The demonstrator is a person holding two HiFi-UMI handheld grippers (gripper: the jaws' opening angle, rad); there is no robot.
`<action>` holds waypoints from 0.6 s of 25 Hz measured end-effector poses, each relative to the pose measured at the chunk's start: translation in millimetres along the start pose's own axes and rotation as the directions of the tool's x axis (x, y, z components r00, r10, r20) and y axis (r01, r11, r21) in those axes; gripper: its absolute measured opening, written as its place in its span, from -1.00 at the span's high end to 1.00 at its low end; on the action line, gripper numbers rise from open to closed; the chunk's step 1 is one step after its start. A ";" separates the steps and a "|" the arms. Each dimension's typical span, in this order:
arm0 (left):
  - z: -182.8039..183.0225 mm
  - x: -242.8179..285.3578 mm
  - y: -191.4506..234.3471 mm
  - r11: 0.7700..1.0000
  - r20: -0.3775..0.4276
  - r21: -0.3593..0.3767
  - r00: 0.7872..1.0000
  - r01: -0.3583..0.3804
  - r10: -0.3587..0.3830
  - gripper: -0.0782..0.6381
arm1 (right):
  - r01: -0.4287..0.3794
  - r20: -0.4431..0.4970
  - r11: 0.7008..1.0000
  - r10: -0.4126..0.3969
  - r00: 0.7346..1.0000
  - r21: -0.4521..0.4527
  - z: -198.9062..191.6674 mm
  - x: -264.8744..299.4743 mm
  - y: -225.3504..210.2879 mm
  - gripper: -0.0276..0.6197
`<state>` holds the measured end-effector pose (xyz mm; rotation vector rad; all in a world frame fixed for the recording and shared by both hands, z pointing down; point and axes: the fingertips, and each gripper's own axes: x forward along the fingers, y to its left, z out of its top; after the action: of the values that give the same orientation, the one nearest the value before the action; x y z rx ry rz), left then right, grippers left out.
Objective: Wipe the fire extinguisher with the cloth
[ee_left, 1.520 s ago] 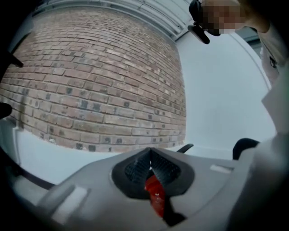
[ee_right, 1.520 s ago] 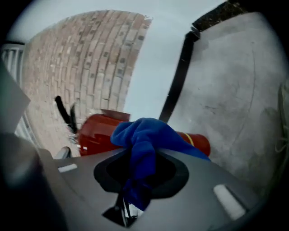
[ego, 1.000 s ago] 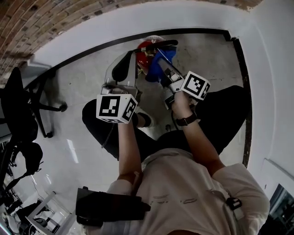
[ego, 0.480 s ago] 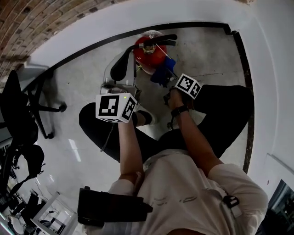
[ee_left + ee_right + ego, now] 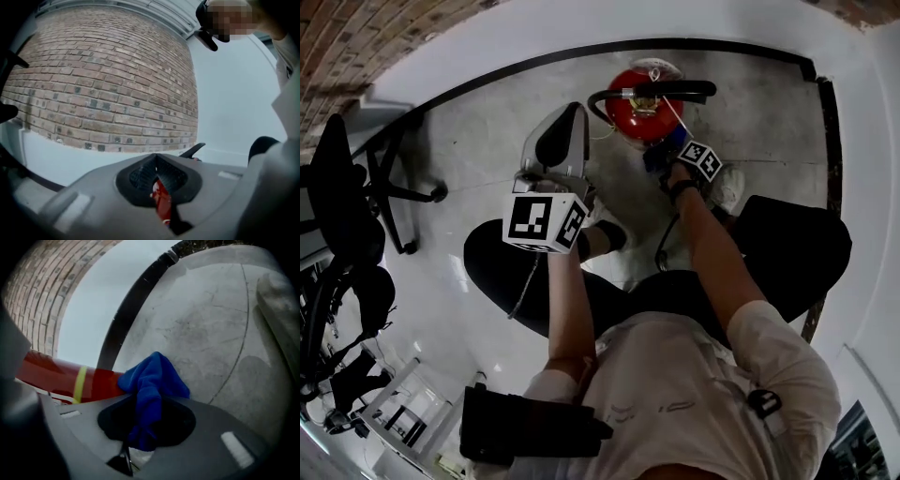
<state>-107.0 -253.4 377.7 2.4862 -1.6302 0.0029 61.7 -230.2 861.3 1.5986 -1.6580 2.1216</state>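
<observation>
Two grippers are in play on the grey concrete floor [image 5: 741,112], and only one is busy. The right gripper [image 5: 145,423] is clenched on the blue cloth [image 5: 152,380], which bunches up out of its jaws in a loose fold. In the right gripper view the cloth's left edge meets the red body of the fire extinguisher [image 5: 56,376], just beside a yellow band [image 5: 79,383] that runs round the cylinder.

From the head view, the fire extinguisher [image 5: 639,114] stands upright on the floor close to the white wall, its black handle [image 5: 661,91] across the top. The cloth [image 5: 664,150] sits against the lower right of the cylinder. The right gripper [image 5: 675,152] is low behind it at the end of the person's outstretched arm.

The left gripper [image 5: 567,122] is held up to the left of the extinguisher and apart from it. Its jaws are pressed together with nothing between them. In the left gripper view, a sliver of red shows through the narrow slit beyond the left gripper [image 5: 157,180], with the brick wall [image 5: 108,84] rising behind.

A black skirting strip [image 5: 131,305] runs along the wall's foot. A black office chair [image 5: 347,216] stands well off to the left.
</observation>
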 end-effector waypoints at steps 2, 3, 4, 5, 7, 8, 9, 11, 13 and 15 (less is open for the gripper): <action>-5.8 3.3 5.0 1.000 -0.015 -0.002 1.000 -0.010 0.010 0.77 | -0.014 -0.069 0.999 0.012 0.998 -0.031 -4.4 11.1 -10.3 0.66; -6.7 5.8 7.0 1.000 -0.016 -0.002 1.000 -0.012 0.012 0.77 | -0.031 -0.101 0.999 0.027 0.994 -0.037 -3.9 14.6 -11.5 0.67; -6.0 8.9 9.2 1.000 -0.011 -0.003 1.000 -0.013 0.013 0.78 | -0.043 -0.135 0.998 0.037 0.990 -0.035 -2.8 17.5 -11.5 0.67; -4.2 12.4 10.8 1.000 -0.006 -0.003 1.000 -0.010 0.010 0.77 | -0.045 -0.175 0.999 0.039 0.984 -0.030 -2.7 18.6 -10.5 0.67; 1.6 20.2 8.9 1.000 0.001 0.001 1.000 0.008 -0.008 0.77 | -0.032 -0.249 0.999 0.033 0.968 0.009 -4.6 6.0 -1.3 0.65; 6.8 24.3 5.1 1.000 0.004 0.007 1.000 0.022 -0.022 0.77 | -0.035 -0.267 0.999 0.044 0.963 0.037 -1.3 -8.0 10.7 0.65; 14.8 28.0 1.0 0.999 0.008 0.014 0.999 0.036 -0.036 0.78 | -0.063 -0.261 0.997 0.075 0.962 0.051 7.2 -24.9 30.7 0.66; 35.3 32.8 -4.2 0.998 0.033 0.013 0.998 0.062 -0.062 0.77 | -0.196 -0.204 0.981 0.194 0.960 0.012 30.5 -64.6 89.7 0.66; 49.6 34.8 -6.1 0.996 0.062 0.011 0.994 0.084 -0.085 0.78 | -0.352 -0.164 0.934 0.340 0.926 -0.053 44.3 -111.1 151.7 0.65; 56.3 36.2 -8.0 0.995 0.082 0.028 0.992 0.099 -0.101 0.77 | -0.463 -0.148 0.881 0.448 0.882 -0.092 49.8 -157.1 199.6 0.65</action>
<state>-90.3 -291.2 324.5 2.6164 -1.5431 -0.0960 61.8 -270.0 605.5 1.0933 -2.2502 2.1865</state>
